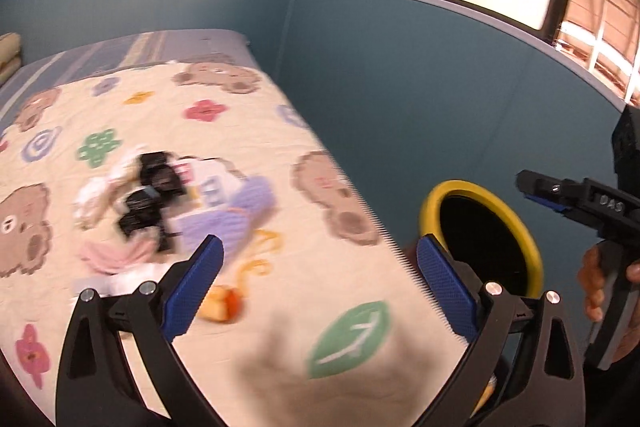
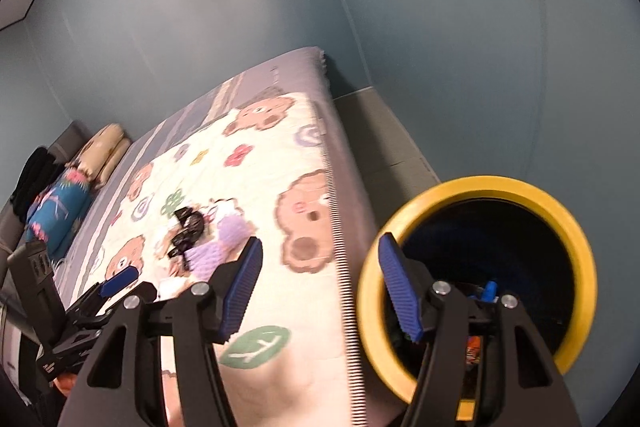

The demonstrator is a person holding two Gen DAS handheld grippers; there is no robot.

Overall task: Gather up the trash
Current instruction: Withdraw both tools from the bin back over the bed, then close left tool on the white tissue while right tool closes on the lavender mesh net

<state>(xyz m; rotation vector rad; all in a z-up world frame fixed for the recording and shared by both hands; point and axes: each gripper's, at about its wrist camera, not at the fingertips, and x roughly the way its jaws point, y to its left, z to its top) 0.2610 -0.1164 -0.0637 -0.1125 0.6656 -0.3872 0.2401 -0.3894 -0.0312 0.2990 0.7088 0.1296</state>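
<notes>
Yellow-rimmed trash bin [image 2: 476, 187] stood beside the bed edge, dark inside, some items at bottom. Trash pile [image 1: 160, 203] lay mid-bed: black wrappers, white and purple pieces, blurred. Orange scrap [image 1: 224, 303] nearer.

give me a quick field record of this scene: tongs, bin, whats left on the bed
left tongs: open, empty, over the bed's near edge
right tongs: open, empty, right finger in front of the bin mouth
bin: yellow rim, dark inside, on the floor beside the bed; some items already inside
bed: cartoon bear blanket
trash pile: black, white, purple and pink scraps mid-bed, blurred
apple core: on the blanket near the left tongs
peel strip: orange, curled, beside the core
</notes>
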